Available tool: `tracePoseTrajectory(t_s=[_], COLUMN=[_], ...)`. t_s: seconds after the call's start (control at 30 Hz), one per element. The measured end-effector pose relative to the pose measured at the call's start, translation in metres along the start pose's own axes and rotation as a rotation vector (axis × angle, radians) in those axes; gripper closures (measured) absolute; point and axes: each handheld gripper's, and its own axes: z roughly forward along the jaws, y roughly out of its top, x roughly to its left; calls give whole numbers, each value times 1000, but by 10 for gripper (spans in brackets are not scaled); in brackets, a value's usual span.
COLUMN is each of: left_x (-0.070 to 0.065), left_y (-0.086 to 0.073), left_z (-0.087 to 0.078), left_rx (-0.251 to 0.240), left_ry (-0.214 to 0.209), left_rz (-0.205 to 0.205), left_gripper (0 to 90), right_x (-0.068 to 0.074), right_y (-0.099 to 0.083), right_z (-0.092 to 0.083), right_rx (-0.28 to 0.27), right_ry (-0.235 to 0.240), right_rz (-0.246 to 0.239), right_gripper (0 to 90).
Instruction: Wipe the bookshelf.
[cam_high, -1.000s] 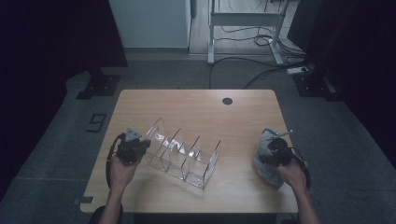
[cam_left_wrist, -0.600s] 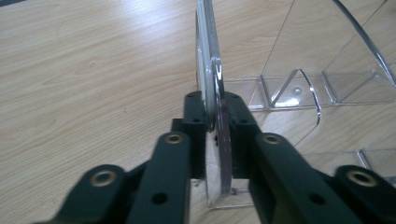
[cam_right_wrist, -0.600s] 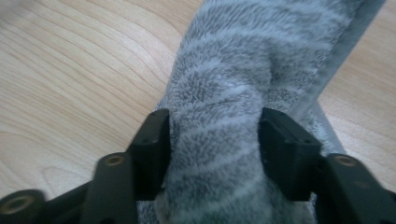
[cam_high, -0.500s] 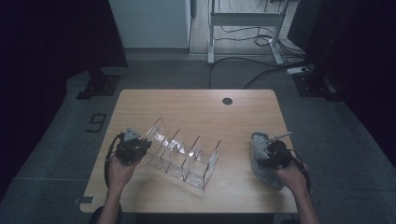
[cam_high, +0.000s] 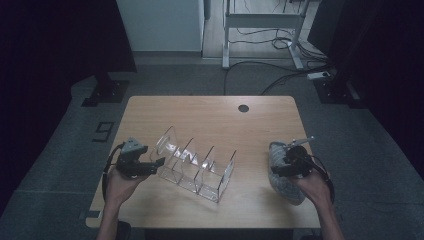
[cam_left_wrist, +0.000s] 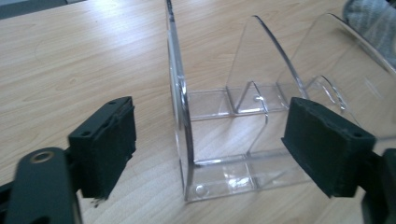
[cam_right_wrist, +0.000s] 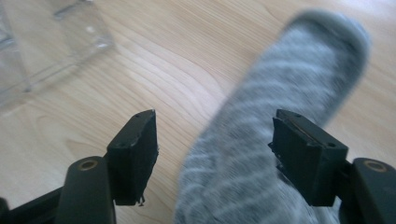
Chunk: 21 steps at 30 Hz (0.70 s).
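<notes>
Sock (cam_right_wrist: 261, 154) lengthwise between right gripper (cam_right_wrist: 215, 154) jaws

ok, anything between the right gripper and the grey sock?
Nothing visible. The right gripper is open with its jaws either side of the grey striped sock, pads apart from it. The clear acrylic divider rack stands off to the side, across bare table.

I'm looking along my right gripper (cam_right_wrist: 212, 158), whose jaws have just been opening and are standing apart on either side of a grey striped sock (cam_right_wrist: 275, 126) without pressing it. The sock is lying on the wooden counter (cam_right_wrist: 154, 60). A clear plastic rack (cam_right_wrist: 51, 42) is sitting at the upper left, well apart from it.
</notes>
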Motion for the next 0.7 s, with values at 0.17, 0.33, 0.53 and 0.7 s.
tracePoseTrajectory(t_s=[0.17, 0.33, 0.53, 0.7], left_x=[0, 3, 3, 5], left_y=[-14, -29, -30, -27], left_z=[-7, -5, 10, 16], left_rx=[19, 44, 74, 75], left_ry=[0, 20, 47, 65], left_rz=[18, 21, 33, 35], left_gripper=[112, 113, 122, 118], right_x=[14, 27, 44, 53], right_y=[11, 21, 34, 43], right_z=[5, 16, 33, 41], right_rx=[-44, -61, -84, -89], right_ry=[70, 130, 176, 206], right_rz=[-43, -80, -120, -152], right_gripper=[327, 326, 325, 327])
